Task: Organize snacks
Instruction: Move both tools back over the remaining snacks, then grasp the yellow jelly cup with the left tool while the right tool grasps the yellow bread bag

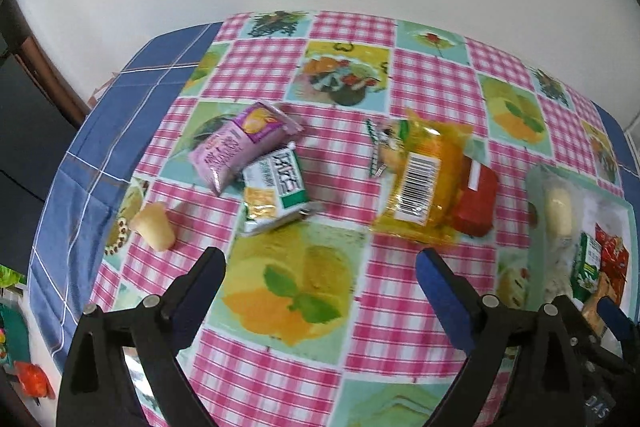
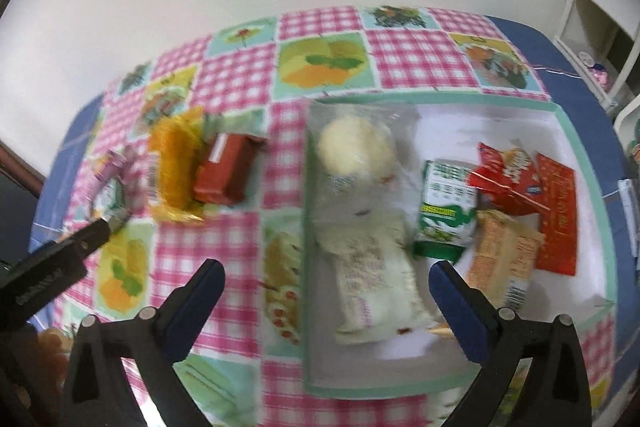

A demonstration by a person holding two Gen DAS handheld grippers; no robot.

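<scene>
Both claws wide open, nothing held. Left gripper: green-and-white packet just ahead, purple packet beyond. Right gripper over the box. Best move: go low, straddle one packet, squeeze gently.

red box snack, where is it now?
The red box lies on the tablecloth, touching the yellow packet, left of the tray in the right wrist view.
</scene>
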